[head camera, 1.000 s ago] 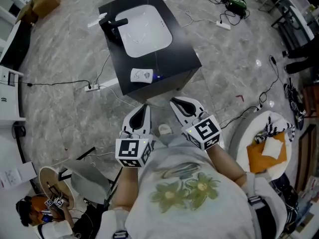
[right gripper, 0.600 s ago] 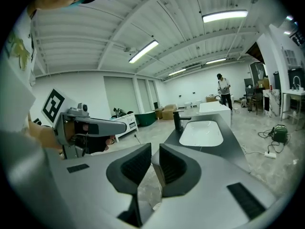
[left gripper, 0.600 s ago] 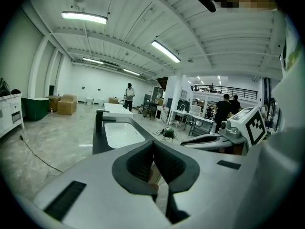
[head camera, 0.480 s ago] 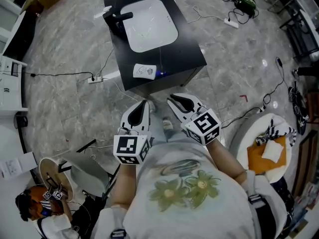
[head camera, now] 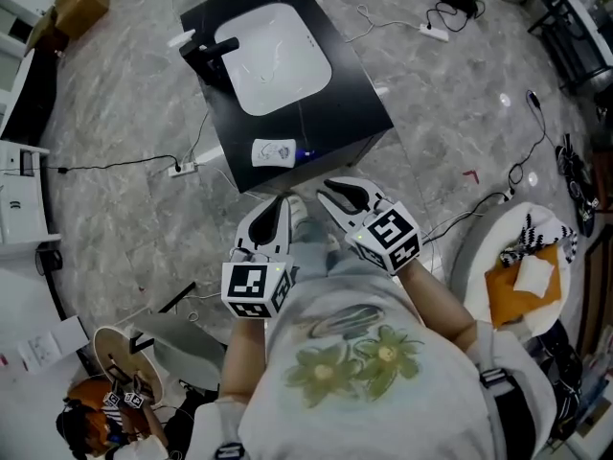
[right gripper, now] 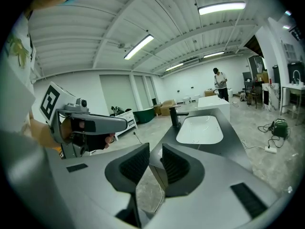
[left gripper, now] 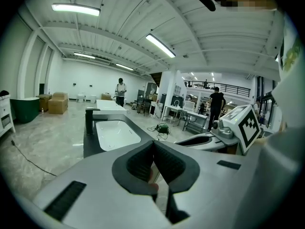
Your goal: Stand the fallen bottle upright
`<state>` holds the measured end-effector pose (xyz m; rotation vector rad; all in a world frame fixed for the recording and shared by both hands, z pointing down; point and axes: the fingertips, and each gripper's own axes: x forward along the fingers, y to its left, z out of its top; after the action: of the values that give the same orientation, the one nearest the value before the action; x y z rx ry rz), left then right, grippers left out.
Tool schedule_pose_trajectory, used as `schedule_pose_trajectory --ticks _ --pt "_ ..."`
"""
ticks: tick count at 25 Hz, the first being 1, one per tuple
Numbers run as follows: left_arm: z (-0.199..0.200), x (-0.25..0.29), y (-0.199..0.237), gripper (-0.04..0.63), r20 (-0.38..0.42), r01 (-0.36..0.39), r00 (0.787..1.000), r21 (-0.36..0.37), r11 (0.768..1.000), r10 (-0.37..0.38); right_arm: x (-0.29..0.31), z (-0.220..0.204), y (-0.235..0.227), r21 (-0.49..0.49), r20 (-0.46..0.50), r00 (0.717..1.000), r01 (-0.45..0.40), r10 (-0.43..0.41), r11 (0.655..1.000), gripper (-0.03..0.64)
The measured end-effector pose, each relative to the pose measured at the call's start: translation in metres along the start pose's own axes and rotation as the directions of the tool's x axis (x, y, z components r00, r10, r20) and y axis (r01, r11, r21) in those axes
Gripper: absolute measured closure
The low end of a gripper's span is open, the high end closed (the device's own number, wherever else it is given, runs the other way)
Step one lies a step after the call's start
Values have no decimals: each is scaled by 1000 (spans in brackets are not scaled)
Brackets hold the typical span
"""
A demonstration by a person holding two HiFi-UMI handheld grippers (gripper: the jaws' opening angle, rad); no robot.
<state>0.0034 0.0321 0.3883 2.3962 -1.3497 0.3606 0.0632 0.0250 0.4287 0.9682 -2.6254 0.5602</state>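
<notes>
Fallen bottle (head camera: pixel 273 151) lies on its side on the black worktop (head camera: pixel 359 103), just on the person's side of the white basin (head camera: pixel 273 60), at the front edge. Faucet (head camera: pixel 213 56) stands left of the basin. Both grippers are off the worktop, well short of the basin. Left gripper (head camera: pixel 279 204) fingers clenched together, empty. Right gripper (head camera: pixel 330 192) fingers have just been opening; narrow gap, nothing between.

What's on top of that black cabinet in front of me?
A white basin sunk into the cabinet top, a black faucet at its edge, and a bottle lying on its side near the front edge. Nothing covers the top; the inside is hidden.
</notes>
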Motion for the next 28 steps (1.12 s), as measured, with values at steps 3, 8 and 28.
schedule_pose_trajectory --ticks 3,8,28 --pt "4 9 10 577 -3 5 1000 -6 1000 -5 11 0 -11 11 -13 1000 -3 4 1000 506" --pt "5 19 37 577 -18 -3 1000 -28 1000 3 39 -7 -28 29 -57 998 -2 4 1000 476" --pt "-3 86 120 577 -89 8 996 -74 997 -15 129 -49 -90 33 -229 973 30 -22 999 468"
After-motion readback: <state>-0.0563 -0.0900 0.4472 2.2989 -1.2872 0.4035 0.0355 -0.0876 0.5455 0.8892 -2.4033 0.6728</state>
